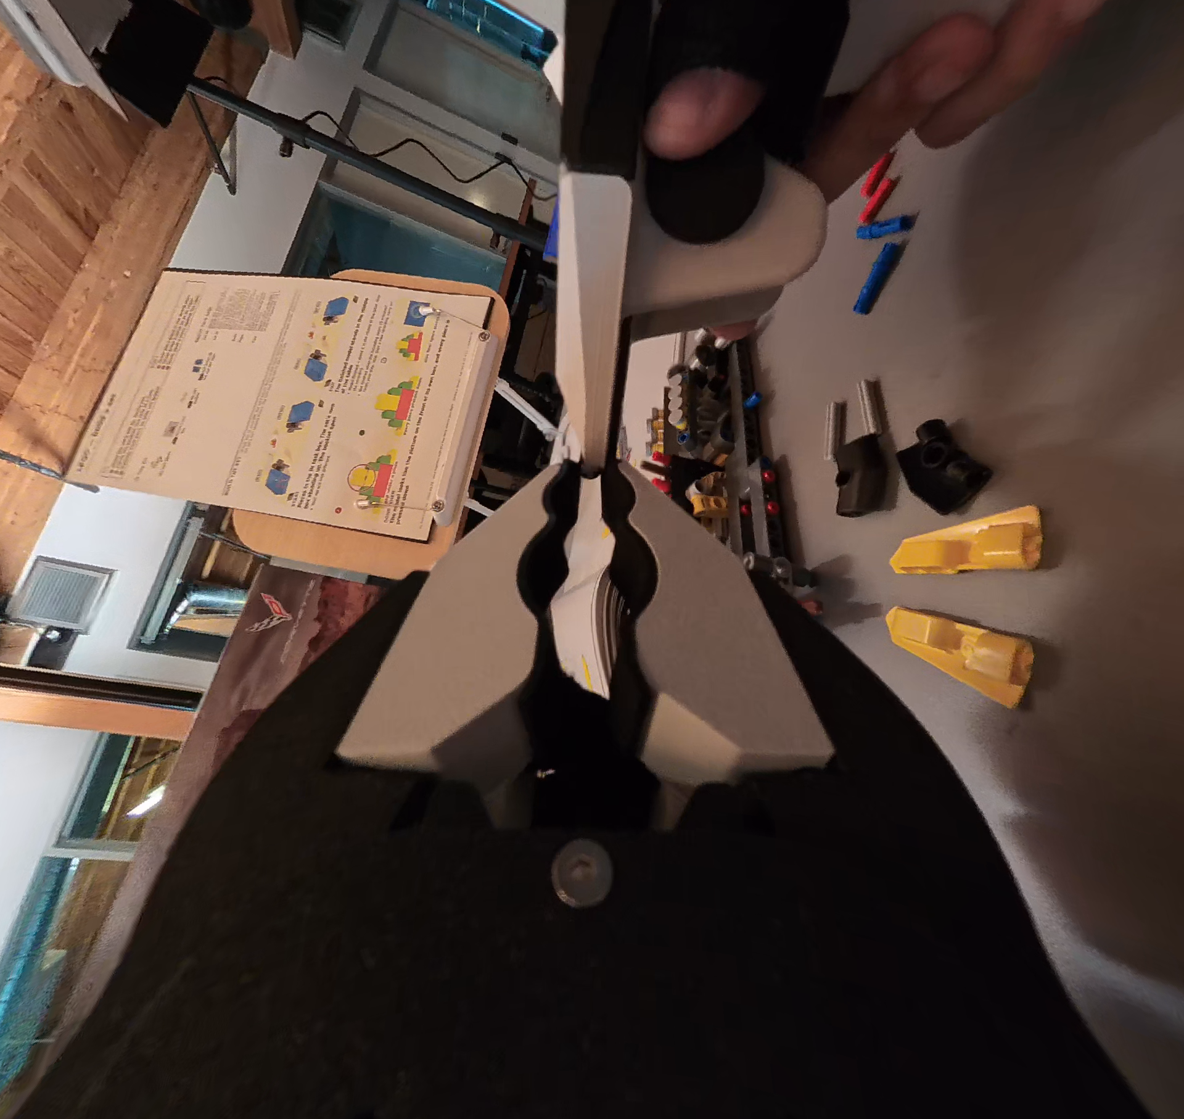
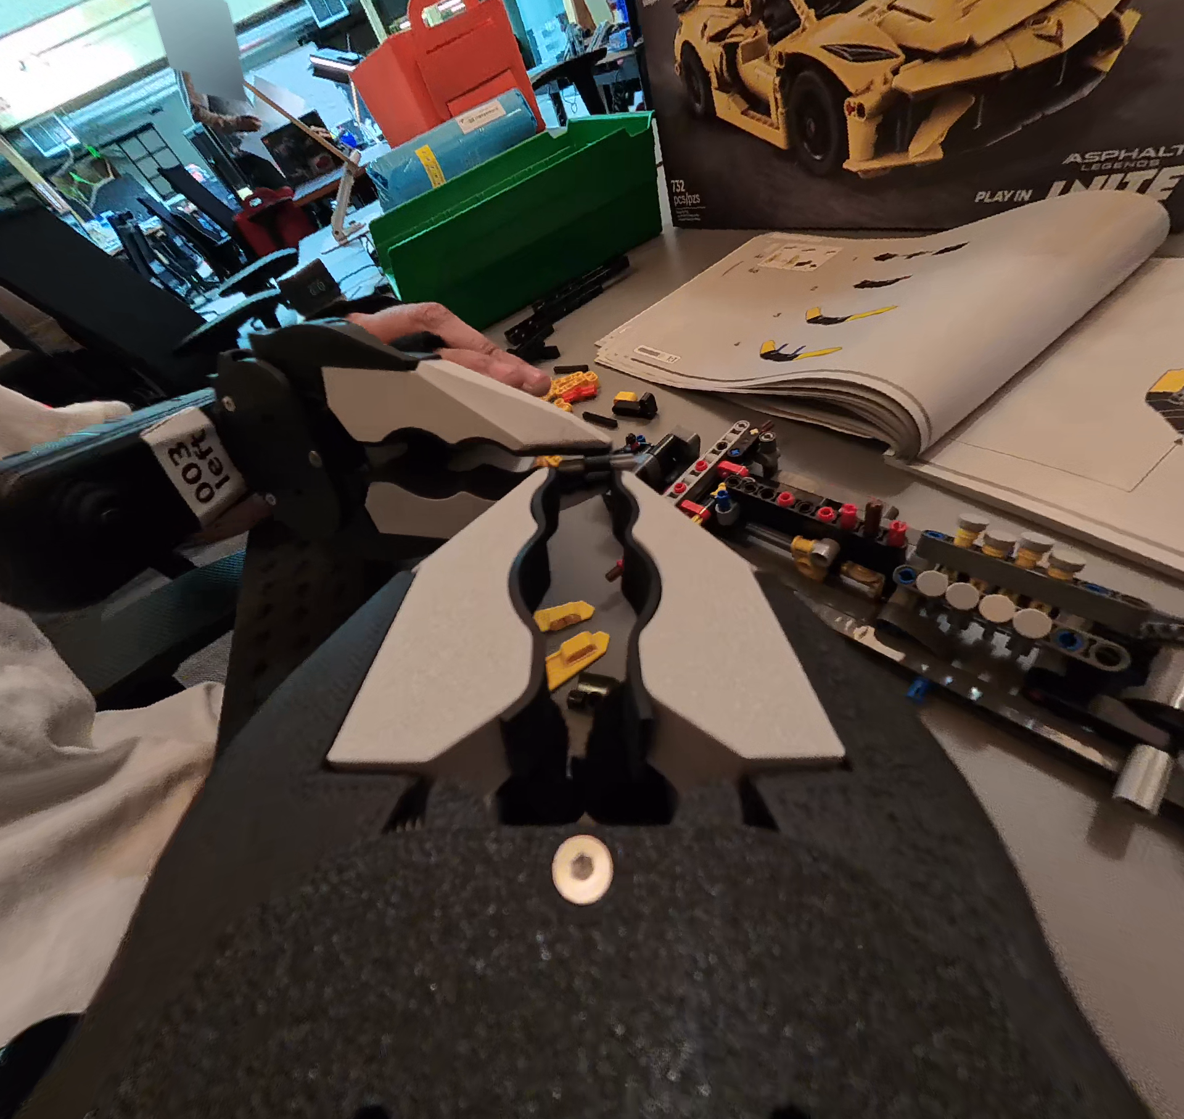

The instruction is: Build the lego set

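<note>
Both grippers, left (image 1: 584,472) and right (image 2: 584,472), pinch one small grey pin (image 2: 592,464) between closed tips; two yellow wedges (image 1: 967,551) and two black connectors (image 1: 942,466) lie on the table (image 1: 1057,383).

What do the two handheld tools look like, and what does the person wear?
Each tool has two pale grey, wedge-shaped fingers with wavy black inner pads, on a matte black body with a silver screw. The left tool carries a white label with black writing. The person wears a light grey sleeve and a black finger sleeve.
</note>
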The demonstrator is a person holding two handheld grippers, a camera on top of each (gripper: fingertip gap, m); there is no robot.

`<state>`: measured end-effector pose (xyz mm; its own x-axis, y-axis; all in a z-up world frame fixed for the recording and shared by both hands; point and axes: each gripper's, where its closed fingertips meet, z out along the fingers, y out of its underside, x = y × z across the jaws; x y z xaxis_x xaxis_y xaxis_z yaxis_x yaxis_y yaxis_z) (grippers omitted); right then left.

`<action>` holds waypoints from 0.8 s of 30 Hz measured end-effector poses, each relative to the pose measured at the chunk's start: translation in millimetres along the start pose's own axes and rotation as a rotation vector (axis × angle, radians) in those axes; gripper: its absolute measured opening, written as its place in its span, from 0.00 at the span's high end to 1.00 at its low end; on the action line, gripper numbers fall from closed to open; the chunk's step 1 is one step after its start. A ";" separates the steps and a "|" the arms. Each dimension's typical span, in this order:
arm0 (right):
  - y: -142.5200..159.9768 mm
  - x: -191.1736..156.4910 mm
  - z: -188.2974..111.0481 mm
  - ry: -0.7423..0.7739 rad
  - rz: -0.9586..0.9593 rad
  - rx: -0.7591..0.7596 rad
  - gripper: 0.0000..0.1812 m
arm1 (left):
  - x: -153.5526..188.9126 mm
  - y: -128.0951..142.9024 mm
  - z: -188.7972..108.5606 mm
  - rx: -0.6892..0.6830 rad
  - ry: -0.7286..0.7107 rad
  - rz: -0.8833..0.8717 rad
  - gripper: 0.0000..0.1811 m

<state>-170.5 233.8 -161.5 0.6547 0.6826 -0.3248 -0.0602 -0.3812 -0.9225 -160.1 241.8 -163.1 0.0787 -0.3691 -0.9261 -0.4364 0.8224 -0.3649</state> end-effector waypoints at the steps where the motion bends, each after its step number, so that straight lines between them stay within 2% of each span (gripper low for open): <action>1: -2.9 0.4 -1.8 0.003 -0.001 0.014 0.92 | -2.1 0.9 -0.1 0.000 -0.002 -0.023 0.97; 4: -9.4 3.1 -7.3 0.021 -0.023 0.055 0.94 | -7.1 5.0 -0.9 -0.005 -0.004 -0.076 0.97; 18: -3.7 0.9 -3.9 0.010 -0.019 0.021 0.96 | -2.4 -3.4 -1.4 0.018 0.003 -0.043 0.97; 24: -2.6 0.9 -5.7 -0.026 0.035 0.011 0.97 | 1.1 -5.9 -1.1 0.032 0.061 -0.192 0.97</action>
<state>-165.5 231.9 -158.2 0.6325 0.6848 -0.3620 -0.0913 -0.3982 -0.9128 -158.4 236.0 -161.9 0.1026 -0.5455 -0.8318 -0.3899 0.7473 -0.5381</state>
